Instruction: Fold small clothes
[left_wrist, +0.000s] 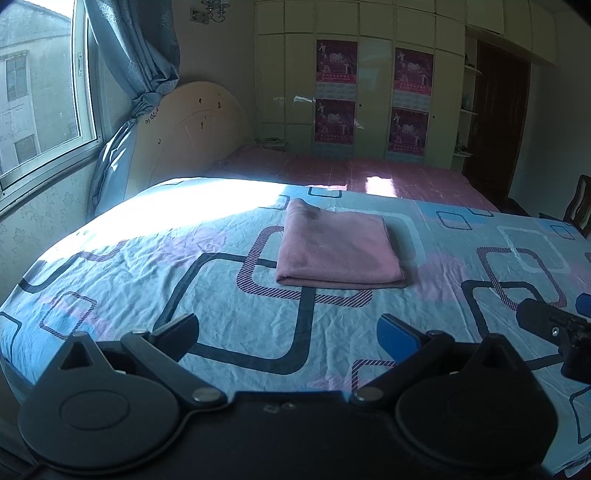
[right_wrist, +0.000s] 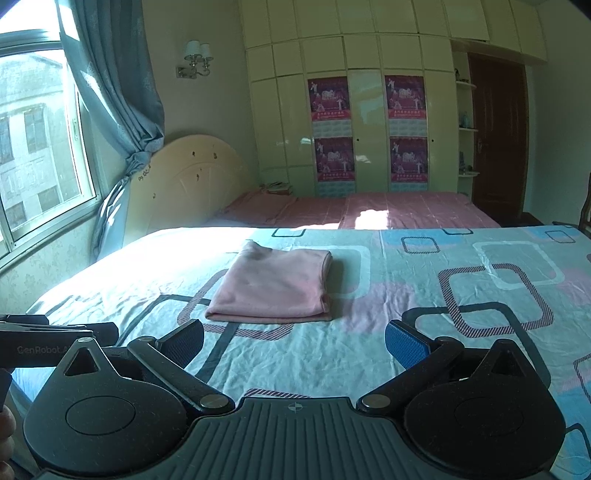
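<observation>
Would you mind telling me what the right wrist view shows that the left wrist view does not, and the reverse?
Only the right wrist view shows the whole wall lamp, the right gripper open, and the left gripper's body at its left edge.

Only the left wrist view shows the left gripper open, and the right gripper's finger at its right edge.

Both show the folded pink cloth lying untouched on the patterned bedsheet, the window and the postered wardrobe.
</observation>
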